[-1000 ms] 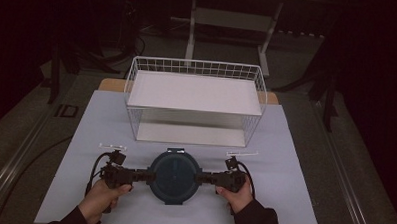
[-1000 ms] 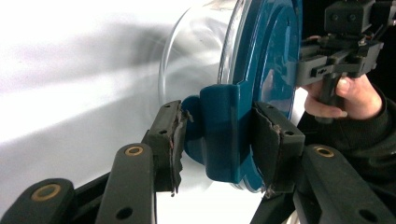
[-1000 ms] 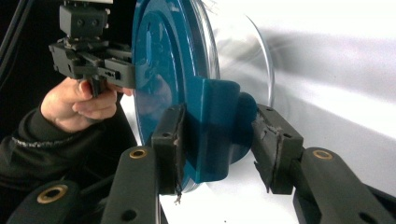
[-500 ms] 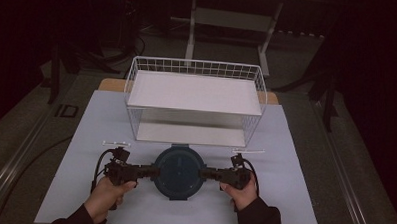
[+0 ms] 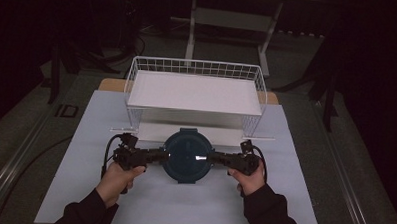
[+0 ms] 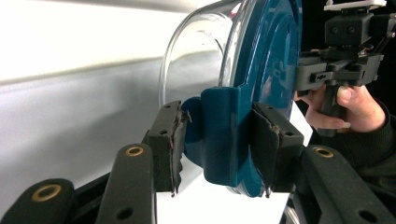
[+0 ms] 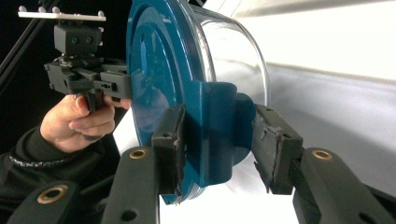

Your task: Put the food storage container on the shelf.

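A round container with a dark blue lid and a clear glass bowl hangs between my two grippers, just in front of the white wire rack. My left gripper is shut on the lid's left side latch, with a pad on each side of it. From the other side, my right gripper is shut on the opposite latch. In the left gripper view my own gripper shows the glass bowl facing the table. The right gripper shows the same from its side.
The wire rack carries a white shelf board, with a low open space under it right behind the container. A white mat covers the table. Dark floor and stand legs lie beyond the table's far edge.
Both grippers have carried the container away from the person, toward the rack, and slightly right. Both grips are unchanged.
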Demonstrator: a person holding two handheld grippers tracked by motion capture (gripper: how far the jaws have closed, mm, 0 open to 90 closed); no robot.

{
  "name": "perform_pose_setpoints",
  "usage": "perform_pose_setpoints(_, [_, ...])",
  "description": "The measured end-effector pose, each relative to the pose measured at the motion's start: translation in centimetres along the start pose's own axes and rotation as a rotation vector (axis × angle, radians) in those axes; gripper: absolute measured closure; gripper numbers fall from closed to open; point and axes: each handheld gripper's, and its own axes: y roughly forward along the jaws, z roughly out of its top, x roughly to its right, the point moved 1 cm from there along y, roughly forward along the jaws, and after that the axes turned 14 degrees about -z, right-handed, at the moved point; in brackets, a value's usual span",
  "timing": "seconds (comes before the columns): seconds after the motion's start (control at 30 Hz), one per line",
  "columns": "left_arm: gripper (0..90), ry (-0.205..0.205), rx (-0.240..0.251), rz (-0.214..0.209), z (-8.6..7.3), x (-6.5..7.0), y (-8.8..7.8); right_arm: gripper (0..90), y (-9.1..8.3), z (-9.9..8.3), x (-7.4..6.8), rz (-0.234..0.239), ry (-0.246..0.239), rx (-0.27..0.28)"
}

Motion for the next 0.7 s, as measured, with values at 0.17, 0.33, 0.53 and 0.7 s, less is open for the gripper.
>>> perform_pose_setpoints(0.17, [55.7, 0.027, 0.021, -0.003, 1.1, -0.6, 1.0, 56.6, -0.1, 0.7, 0.8, -0.01, 0.001, 0.015])
perform_pose_setpoints(0.33, [55.6, 0.056, 0.033, -0.012, 1.8, -1.9, 1.9, 56.6, 0.2, 1.4, 2.1, -0.022, 0.004, 0.033])
perform_pose_setpoints(0.53, [55.6, 0.079, 0.031, -0.015, 2.5, -3.0, 2.6, 56.6, 0.8, 1.7, 3.2, -0.024, 0.004, 0.042])
perform_pose_setpoints(0.7, [55.5, 0.084, 0.037, -0.015, 2.9, -4.2, 3.7, 56.6, 1.4, 1.8, 4.6, -0.034, 0.024, 0.063])
